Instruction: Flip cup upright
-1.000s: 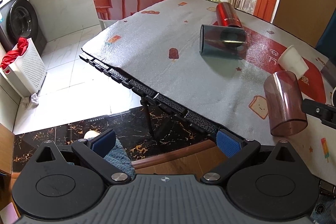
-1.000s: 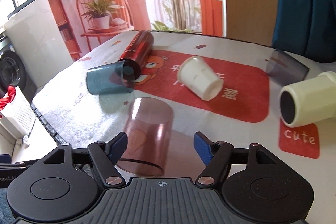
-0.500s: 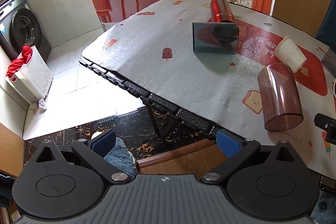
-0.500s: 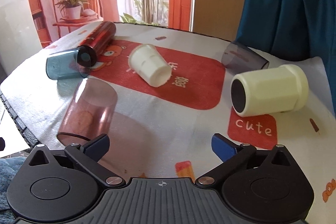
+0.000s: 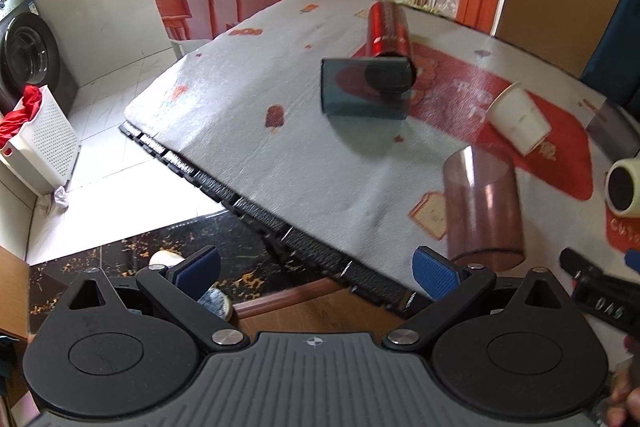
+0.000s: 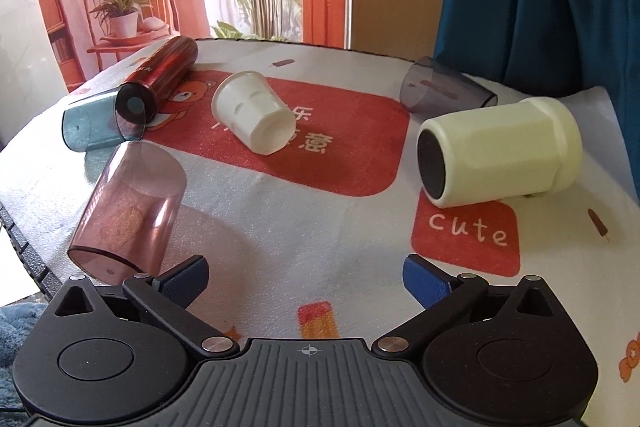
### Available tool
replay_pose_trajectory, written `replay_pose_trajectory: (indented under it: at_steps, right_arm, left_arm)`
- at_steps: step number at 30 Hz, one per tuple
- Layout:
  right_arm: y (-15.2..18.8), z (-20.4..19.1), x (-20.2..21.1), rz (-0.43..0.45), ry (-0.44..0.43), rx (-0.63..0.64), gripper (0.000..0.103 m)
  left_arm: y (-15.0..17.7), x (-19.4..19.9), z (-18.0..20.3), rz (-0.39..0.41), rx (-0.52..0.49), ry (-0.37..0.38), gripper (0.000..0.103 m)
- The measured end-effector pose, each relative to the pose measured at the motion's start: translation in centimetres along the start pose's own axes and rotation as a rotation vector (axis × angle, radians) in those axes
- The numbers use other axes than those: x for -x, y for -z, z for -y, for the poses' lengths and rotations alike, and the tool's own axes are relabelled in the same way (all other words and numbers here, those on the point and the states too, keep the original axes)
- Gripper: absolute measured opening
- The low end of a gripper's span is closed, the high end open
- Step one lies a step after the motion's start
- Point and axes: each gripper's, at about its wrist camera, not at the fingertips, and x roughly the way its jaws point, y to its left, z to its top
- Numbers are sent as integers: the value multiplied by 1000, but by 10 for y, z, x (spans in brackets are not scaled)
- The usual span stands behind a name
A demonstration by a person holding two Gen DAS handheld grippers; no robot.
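- Lying on their sides across the table (image 6: 320,227), six cups in all, none standing yet — apparently scattered so that each can be righted in turn.
- Resting at the far left, teal cup (image 6: 94,125), with the mouth end of the red tumbler (image 6: 160,79) touching it, the two seeming to be propping each other against rolling.
- Lying nearest the left edge of the table, pink translucent cup (image 6: 128,207), open rim toward the camera, closed base pointing away.
- Sitting mid-table on the red patch, white ribbed cup (image 6: 254,115), tipped with its base toward the camera.
- Lying at the far right, grey translucent cup (image 6: 444,91), and just in front of it the cream cup (image 6: 500,153), dark mouth facing left.
- Hovering off the table's near edge over the floor, left claw (image 5: 316,273), spread wide and gripping nothing, aiming across the table.
- Hovering low over the near part of the table, right claw (image 6: 306,277), also spread wide and carrying nothing, left pad sitting just beside the pink translucent cup's rim, right pad pointing toward the cream cup; target uncertain, judging either within easy reach.
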Motion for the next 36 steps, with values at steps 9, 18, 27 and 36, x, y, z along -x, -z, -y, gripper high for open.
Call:
replay_pose_trajectory:
  at_steps: [9,18,27,36]
  right_arm:
    - [1,13,4,63,25,0,102]
    - [1,24,2,58,36,-30,103]
    - [2,25,-1,50,35,-33,103]
    - [2,22,-2,44,32,-24,103]
  left_arm:
    - [-25,-14,49,-21,-7,138,103]
    - [-48,-56,98,-26,-55,184,100]
    - [-42,-89,104,-138,-53,187,83]
    - [-33,-72,94,-41,-84,211,69]
